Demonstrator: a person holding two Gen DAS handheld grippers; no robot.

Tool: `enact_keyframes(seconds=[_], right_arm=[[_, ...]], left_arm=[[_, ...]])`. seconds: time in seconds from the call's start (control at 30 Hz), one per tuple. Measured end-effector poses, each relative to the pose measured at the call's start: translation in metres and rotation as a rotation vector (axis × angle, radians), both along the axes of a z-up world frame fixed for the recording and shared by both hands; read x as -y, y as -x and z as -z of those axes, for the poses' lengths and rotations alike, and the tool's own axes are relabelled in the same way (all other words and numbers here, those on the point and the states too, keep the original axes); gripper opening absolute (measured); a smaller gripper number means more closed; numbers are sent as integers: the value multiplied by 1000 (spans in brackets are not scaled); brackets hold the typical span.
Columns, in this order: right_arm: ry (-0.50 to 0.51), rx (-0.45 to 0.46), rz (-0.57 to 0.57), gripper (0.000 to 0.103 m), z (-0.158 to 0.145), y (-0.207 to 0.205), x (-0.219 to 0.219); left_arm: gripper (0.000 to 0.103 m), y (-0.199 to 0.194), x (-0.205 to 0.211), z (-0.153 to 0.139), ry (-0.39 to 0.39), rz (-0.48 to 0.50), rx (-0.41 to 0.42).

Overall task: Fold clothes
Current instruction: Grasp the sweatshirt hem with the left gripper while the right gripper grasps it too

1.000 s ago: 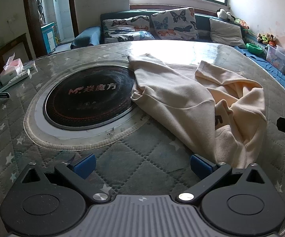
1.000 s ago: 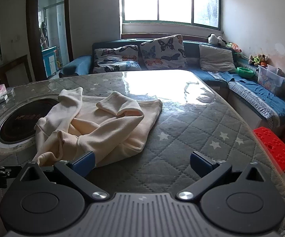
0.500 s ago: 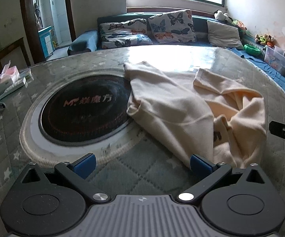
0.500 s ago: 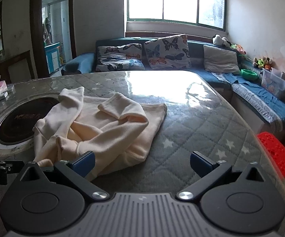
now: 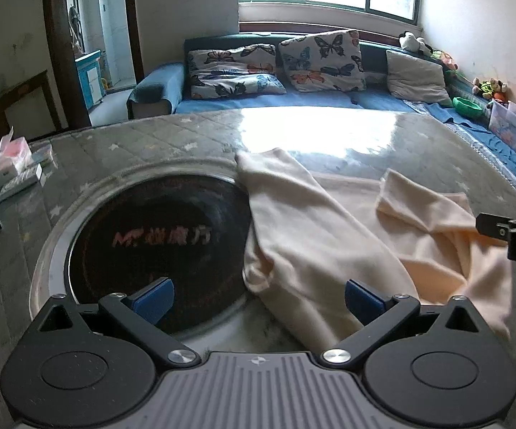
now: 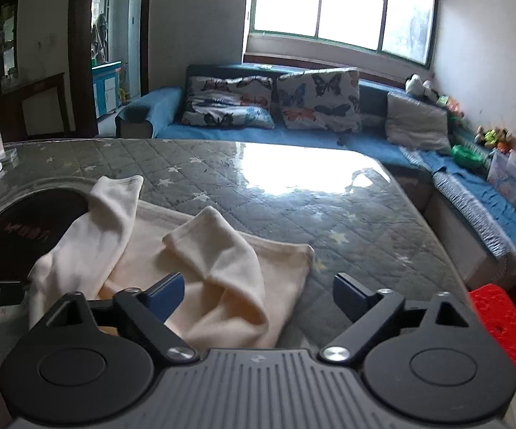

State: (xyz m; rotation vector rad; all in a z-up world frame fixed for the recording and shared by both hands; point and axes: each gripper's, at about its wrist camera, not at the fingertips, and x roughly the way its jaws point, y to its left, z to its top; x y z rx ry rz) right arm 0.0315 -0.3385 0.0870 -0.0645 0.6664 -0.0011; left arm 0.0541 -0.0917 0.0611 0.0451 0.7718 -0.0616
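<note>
1. Left wrist view: the left gripper (image 5: 258,298) hangs low over the table (image 5: 132,150) with its blue fingers (image 5: 154,298) spread wide and nothing between them.
2. A cream garment (image 5: 329,236) lies crumpled on the table, right of centre; its left edge overlaps the rim of the round black hotplate (image 5: 157,239) set into the tabletop.
3. One sleeve runs up toward the far side, and a second folded flap lies further right.
4. The right gripper (image 5: 512,230) shows at the right edge, just above the garment's right side.
5. Right wrist view: the right gripper (image 6: 258,293) is also wide open and empty, with the garment (image 6: 222,271) under and ahead of its left finger (image 6: 166,295).
6. The garment's near right corner lies between the fingers, below them; whether a finger touches the cloth cannot be told.
7. A tissue pack (image 5: 11,150) sits at the table's left edge.
8. A blue sofa (image 6: 222,132) with butterfly cushions (image 6: 315,102) stands behind the table.
9. A red stool (image 6: 501,321) stands on the floor at the right.
</note>
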Motion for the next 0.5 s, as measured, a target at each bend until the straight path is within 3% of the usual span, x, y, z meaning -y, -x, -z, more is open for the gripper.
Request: enact_keyframes(seconds=[0.23,0.5], right_arm=[[3,-73,-18,76,20,-56,-4],[-30,-131,-46,54,39,-87,-4]], left_arm=[[100,-48,4,2,-16,23,11],[93,-105,30,11,-42,74,43]])
